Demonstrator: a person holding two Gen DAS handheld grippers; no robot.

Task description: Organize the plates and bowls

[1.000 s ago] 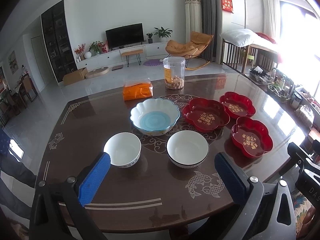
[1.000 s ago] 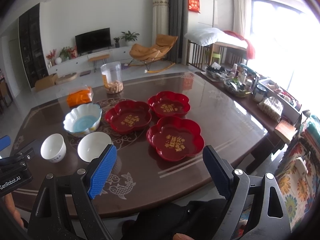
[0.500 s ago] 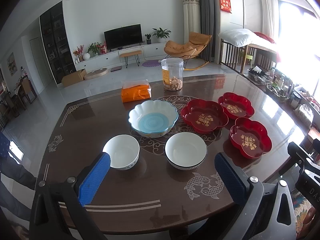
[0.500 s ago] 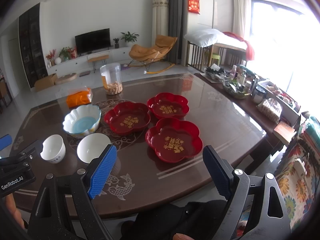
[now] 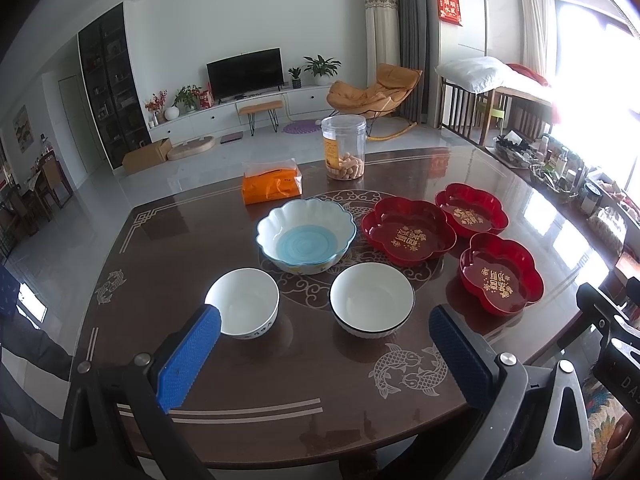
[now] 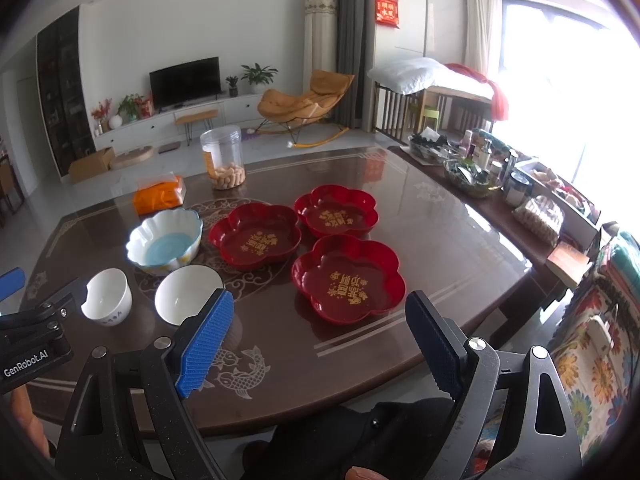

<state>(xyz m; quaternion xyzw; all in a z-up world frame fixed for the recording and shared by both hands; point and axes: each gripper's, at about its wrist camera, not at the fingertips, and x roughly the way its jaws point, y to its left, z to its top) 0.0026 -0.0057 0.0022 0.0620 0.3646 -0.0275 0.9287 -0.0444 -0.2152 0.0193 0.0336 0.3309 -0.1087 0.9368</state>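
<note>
Setup check, reading across the table from your left. Nothing is stacked yet; you are at the approach step, before any first pick.

Left gripper: jaws spread wide, holding nothing, hovering above the near edge. Between its blue pads sit two white bowls, apart from each other: the small bowl just past the left pad and the black-rimmed bowl nearer the middle. Beyond them is the scalloped blue bowl, larger than either. Behind that lie an orange packet and a clear jar, neither part of the job.

Right gripper: also released and empty, above the table edge. Ahead of it stand three red flower-shaped plates, separate but close: the left plate, the far plate and the near plate, which lies closest, between the pads.

Judgement: bowls are your left side's work, plates your right's. The next move likely calls for lowering one open gripper onto a rim, small bowl or near plate, pinching the wall, then nesting it into its neighbour. Rims are thin and glossy; expect slip unless you seat the pads squarely.
</note>
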